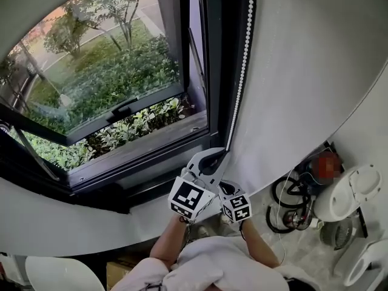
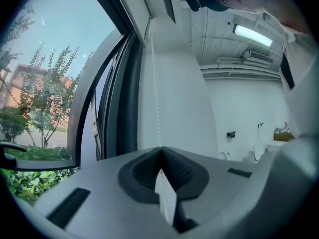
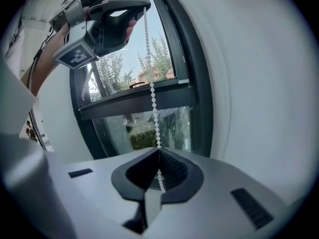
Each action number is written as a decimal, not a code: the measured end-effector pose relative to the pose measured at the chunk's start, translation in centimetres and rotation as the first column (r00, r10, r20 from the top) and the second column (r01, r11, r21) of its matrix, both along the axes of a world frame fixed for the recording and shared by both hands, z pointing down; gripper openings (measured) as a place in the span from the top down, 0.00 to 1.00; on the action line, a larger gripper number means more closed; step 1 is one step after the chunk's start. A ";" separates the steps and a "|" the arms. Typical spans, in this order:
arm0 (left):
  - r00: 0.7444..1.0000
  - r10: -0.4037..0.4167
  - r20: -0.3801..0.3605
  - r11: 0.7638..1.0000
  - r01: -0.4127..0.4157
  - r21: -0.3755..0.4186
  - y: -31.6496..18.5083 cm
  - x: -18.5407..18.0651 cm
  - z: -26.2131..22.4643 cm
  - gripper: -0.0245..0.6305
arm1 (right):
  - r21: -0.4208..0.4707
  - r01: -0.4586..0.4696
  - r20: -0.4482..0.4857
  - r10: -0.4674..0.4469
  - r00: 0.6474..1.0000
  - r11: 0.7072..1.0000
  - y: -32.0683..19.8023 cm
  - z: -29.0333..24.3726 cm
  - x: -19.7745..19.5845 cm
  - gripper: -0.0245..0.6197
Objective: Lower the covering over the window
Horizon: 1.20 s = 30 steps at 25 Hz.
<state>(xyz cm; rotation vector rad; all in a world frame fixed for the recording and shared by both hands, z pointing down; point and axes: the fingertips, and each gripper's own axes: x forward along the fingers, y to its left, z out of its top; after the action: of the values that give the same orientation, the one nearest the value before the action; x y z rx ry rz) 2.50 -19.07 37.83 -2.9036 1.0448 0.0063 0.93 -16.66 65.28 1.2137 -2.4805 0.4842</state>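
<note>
A white bead chain [image 1: 241, 71] hangs down the white wall beside the dark-framed window [image 1: 206, 71], whose glass is uncovered in the head view. My left gripper [image 2: 160, 148] is shut on the bead chain [image 2: 154, 83], which runs straight up from its jaws. Just below it, my right gripper [image 3: 159, 152] is shut on the same bead chain [image 3: 151, 93]. In the right gripper view the left gripper [image 3: 142, 4] shows above, clamped on the strand. In the head view the left gripper [image 1: 223, 153] meets the chain's lower end, with both marker cubes [image 1: 191, 199] close together beneath.
The window sash [image 1: 121, 111] is tilted open over green shrubs [image 1: 121, 71] outside. Black cables [image 1: 290, 206] and white round appliances [image 1: 348, 193] lie on the floor at the right. A white curved seat [image 1: 60, 274] is at the bottom left.
</note>
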 end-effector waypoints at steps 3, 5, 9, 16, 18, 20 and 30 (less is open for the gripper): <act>1.000 -0.008 0.018 0.999 0.009 -0.035 0.1 -0.1 2.1 0.94 | -0.051 -0.007 0.001 0.007 1.000 0.999 0.6 1.6 0.2 0.97; 1.000 -0.010 0.015 0.999 0.010 -0.043 0.2 0.0 2.7 0.94 | -0.078 -0.006 -0.001 0.006 1.000 0.997 1.0 2.4 0.2 0.97; 1.000 -0.013 0.022 0.997 0.015 -0.073 0.5 -0.1 4.3 0.94 | -0.118 -0.001 -0.024 -0.001 1.000 0.993 1.7 4.3 0.2 0.97; 0.999 -0.022 0.032 0.992 0.026 -0.125 1.0 0.0 7.7 0.94 | -0.183 0.000 -0.075 -0.014 0.997 0.983 2.8 7.3 0.5 0.96; 0.999 -0.027 0.029 0.990 0.031 -0.140 1.3 0.0 8.5 0.94 | -0.195 0.000 -0.087 -0.017 0.996 0.981 3.1 8.0 0.7 0.96; 0.999 -0.032 0.024 0.988 0.035 -0.149 1.5 0.0 9.1 0.94 | -0.201 0.000 -0.097 -0.020 0.995 0.980 3.3 8.6 0.8 0.96; 0.997 -0.060 0.043 0.990 0.065 -0.123 1.6 -0.8 9.4 0.94 | -0.109 0.023 -0.134 -0.037 0.990 0.994 4.2 4.8 1.3 0.81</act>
<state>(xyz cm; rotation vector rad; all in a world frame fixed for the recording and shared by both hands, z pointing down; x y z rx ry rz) 1.74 -17.47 47.23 -2.9653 1.1699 -0.1219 2.18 -12.44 70.05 1.1271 -2.3239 0.5029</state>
